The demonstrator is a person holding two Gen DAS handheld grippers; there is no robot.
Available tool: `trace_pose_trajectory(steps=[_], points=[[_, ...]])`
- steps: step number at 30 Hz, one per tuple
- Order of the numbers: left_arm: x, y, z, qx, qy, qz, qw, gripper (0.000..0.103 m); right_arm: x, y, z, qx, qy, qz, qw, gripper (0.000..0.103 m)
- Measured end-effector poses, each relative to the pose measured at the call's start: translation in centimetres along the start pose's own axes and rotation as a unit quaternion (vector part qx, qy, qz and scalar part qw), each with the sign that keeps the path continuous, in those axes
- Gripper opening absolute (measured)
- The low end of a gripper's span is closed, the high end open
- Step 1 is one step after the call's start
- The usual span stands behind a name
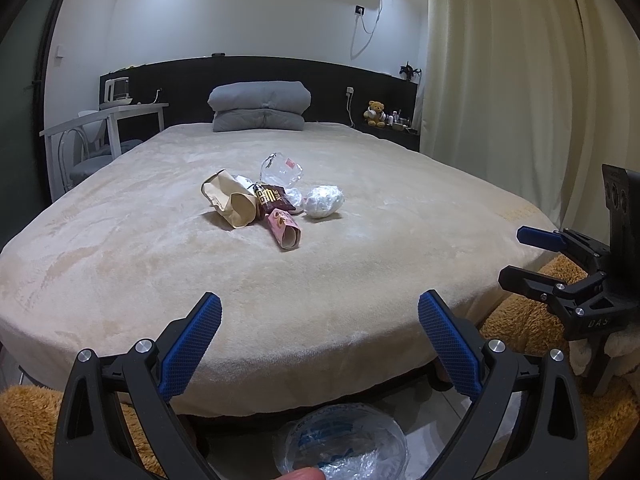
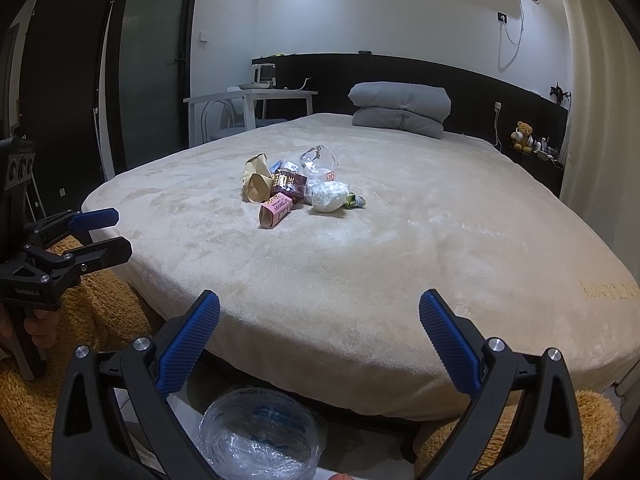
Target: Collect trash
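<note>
Left wrist view: trash (image 1: 276,200) sits heaped mid-frame on the bed (image 1: 120,280), easy to reach. Both the left gripper (image 1: 320,316) and right gripper (image 2: 320,316) gape empty at the lower edge above a lined bin (image 2: 256,436), likely waiting to receive it.

Left gripper (image 1: 320,316): jaws spread wide, nothing between the blue pads (image 1: 192,344), held level short of the foot edge of the bed (image 1: 280,280). Right gripper (image 2: 320,316): jaws equally wide, empty, also short of the bed's foot edge, to the right of the left unit. A hand (image 2: 34,326) grips the left gripper's handle.
</note>
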State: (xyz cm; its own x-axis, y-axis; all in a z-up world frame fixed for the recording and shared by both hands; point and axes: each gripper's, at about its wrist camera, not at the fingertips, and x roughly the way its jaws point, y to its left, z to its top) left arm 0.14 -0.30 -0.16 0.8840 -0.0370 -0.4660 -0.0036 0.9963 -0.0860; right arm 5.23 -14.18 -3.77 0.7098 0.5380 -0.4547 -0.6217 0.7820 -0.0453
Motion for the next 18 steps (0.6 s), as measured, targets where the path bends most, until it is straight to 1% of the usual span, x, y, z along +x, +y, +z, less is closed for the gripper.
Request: trace_pose_trajectory(steps=[7,10,18], points=[[1.0,0.5,0.6,-0.011,0.012,-0.002,0.9999,0.097,1.5,0.0,0.6,0.004,0.025,-0.003,1.0,0.099],[1.6,0.8,0.9,-0.014,0.022,-0.008,0.9996,0.097,2.1,-0.1,1.0,0.004,0.028,-0.007,1.0,0.099],[3.2,1.6,2.6,-0.006,0.029,-0.013,0.9995,0.097,4.6,-0.8,2.6,0.006,0.052,0.002,0.999,0.099]])
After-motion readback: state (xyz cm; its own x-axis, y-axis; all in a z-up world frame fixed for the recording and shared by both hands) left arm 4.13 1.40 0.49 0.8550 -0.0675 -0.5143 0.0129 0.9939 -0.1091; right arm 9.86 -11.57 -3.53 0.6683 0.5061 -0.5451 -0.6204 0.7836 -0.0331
